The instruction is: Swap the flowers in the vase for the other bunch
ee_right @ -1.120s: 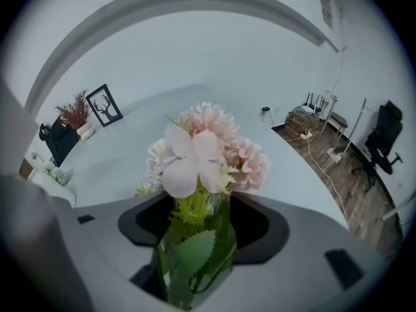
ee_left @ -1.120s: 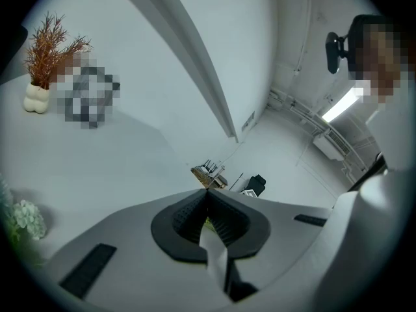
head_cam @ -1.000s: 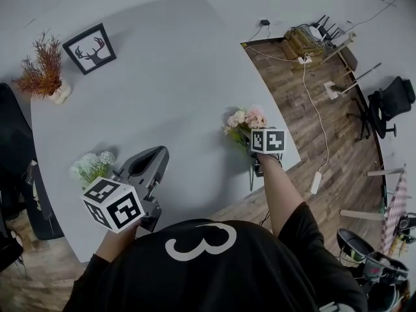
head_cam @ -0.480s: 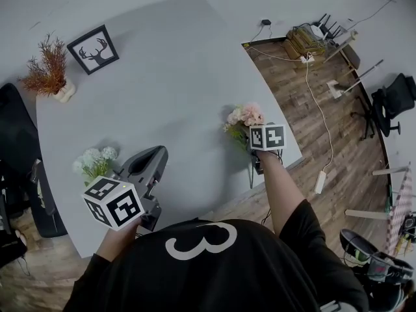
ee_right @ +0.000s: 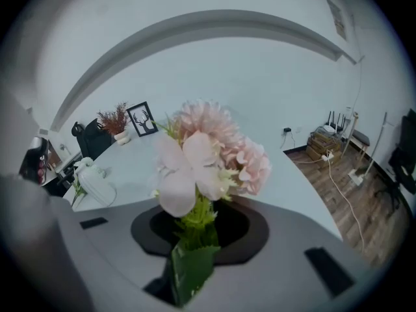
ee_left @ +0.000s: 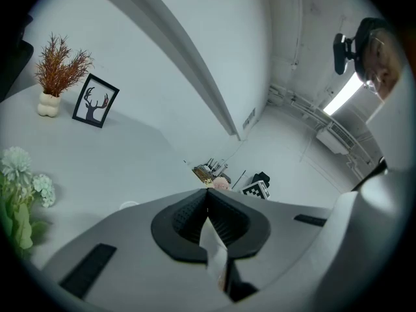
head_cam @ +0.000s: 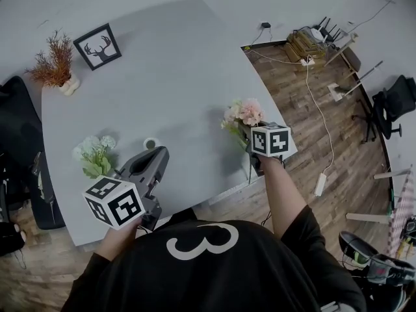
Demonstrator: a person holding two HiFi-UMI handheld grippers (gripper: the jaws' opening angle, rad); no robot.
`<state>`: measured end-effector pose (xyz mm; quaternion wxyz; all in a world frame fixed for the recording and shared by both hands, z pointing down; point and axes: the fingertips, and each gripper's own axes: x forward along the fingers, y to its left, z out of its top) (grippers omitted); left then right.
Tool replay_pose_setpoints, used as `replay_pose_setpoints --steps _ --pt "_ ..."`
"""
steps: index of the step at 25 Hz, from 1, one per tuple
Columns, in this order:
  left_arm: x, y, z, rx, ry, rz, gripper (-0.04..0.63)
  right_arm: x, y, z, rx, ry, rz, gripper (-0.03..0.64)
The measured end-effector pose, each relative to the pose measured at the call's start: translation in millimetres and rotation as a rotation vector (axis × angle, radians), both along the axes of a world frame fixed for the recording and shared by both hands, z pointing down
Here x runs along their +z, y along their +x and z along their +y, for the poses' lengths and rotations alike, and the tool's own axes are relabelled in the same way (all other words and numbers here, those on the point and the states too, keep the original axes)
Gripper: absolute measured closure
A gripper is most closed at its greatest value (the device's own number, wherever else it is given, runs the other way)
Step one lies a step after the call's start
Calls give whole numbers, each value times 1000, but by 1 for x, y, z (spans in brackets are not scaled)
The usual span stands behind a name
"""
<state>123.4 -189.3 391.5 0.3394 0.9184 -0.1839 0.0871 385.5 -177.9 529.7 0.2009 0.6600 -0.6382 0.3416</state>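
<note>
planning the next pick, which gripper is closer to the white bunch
Left. The left gripper sits just right of the white bunch in the head view. The right gripper, shut on the pink bunch, is far off at the table's right edge.

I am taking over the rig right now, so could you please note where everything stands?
Left gripper: shut, empty, over the near edge of the table.
Right gripper: jaws have just been closing, now shut on the stems of the pink bunch, by the table's right edge.
White-green bunch lies on the table, left of the left gripper. The vase, probably the small round rim beside that gripper, looks empty.
Done: old bunch apparently out. Left: set the pink bunch into the vase.
</note>
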Motion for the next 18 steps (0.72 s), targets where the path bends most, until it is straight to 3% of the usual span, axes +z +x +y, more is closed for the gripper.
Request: replay_pose_setpoints --steps 6,18 --pt "-10 0 35 -19 25 12 584 -57 -19 15 -85 153 41 520" --pt "-42 -17 94 -106 94 34 584 -191 -87 50 -276 529 17 525"
